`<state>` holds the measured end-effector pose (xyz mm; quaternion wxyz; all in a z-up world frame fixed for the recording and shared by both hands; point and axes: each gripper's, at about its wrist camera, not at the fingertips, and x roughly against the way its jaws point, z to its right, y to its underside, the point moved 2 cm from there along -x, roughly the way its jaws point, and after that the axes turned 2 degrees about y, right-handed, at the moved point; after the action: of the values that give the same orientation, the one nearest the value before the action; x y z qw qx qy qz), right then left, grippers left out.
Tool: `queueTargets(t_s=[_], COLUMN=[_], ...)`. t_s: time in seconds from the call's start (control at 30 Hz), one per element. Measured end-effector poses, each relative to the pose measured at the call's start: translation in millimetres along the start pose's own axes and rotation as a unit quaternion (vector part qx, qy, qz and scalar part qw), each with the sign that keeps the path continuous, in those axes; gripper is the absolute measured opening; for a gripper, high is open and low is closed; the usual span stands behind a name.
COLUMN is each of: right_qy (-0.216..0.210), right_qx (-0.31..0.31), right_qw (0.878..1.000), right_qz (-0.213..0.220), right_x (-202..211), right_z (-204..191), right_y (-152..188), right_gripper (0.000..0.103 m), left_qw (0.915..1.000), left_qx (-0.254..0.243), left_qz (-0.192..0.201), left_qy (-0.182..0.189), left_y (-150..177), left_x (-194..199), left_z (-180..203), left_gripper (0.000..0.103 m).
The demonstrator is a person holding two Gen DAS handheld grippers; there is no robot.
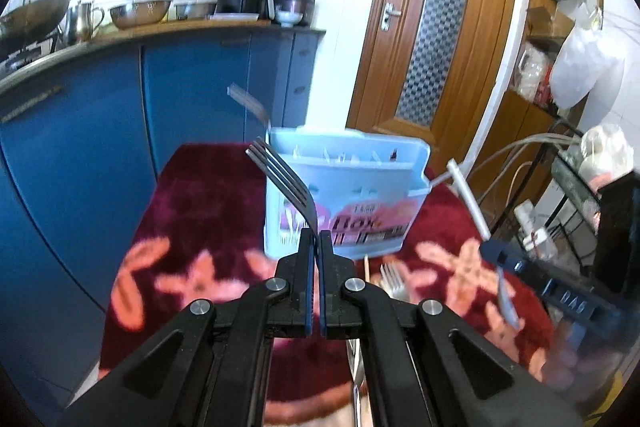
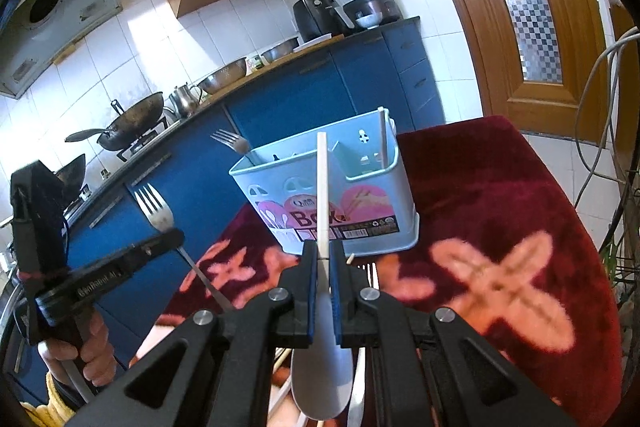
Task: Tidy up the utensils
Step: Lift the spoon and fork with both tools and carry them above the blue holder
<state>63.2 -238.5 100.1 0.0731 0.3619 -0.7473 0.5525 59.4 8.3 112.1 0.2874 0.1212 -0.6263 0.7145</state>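
My left gripper (image 1: 318,239) is shut on a metal fork (image 1: 280,175), whose tines point up and to the left in front of the light blue utensil box (image 1: 352,195). My right gripper (image 2: 324,251) is shut on a white spoon (image 2: 322,187); the handle points up toward the box (image 2: 340,203) and the bowl hangs below the jaws. A second fork (image 2: 230,140) stands in the box's left compartment. The right wrist view shows the left gripper (image 2: 172,235) with its fork (image 2: 154,211) at the left. The left wrist view shows the right gripper (image 1: 494,253) with the spoon (image 1: 468,197) at the right.
The box stands on a dark red cloth (image 2: 500,195) with pink flowers. Another fork (image 1: 394,285) and a wooden stick (image 1: 366,267) lie on the cloth near me. Blue cabinets (image 1: 192,87) with pots stand behind, a wooden door (image 1: 436,27) and a wire rack (image 1: 568,187) to the right.
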Motion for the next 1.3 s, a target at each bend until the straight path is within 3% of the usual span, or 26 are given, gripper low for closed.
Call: queueTargets(t_s=[0.27, 0.6, 0.87, 1.3], right_qy=[0.002, -0.002, -0.006, -0.002], right_qx=[-0.003, 0.007, 0.017, 0.017], right_qw=[1.0, 1.0, 0.999, 0.992], right_qz=[0.008, 0.015, 0.035, 0.128], right_x=[0, 0, -2, -40], right_z=[2, -1, -4, -2], right_y=[-3, -6, -18, -73], right_gripper=[0.007, 0.007, 0.007, 0.008], left_qw=[0.9978, 0.989, 0.9865, 0.9873], left_qx=[-0.026, -0.057, -0.055, -0.051], left_qz=[0.058, 0.121, 0.127, 0.11], left_qy=[-0.016, -0.064, -0.087, -0.102], left_y=[-46, -104, -131, -123], left_x=[23, 26, -8, -64], left_z=[6, 14, 8, -6], left_gripper=[0.0, 0.0, 0.0, 0.0])
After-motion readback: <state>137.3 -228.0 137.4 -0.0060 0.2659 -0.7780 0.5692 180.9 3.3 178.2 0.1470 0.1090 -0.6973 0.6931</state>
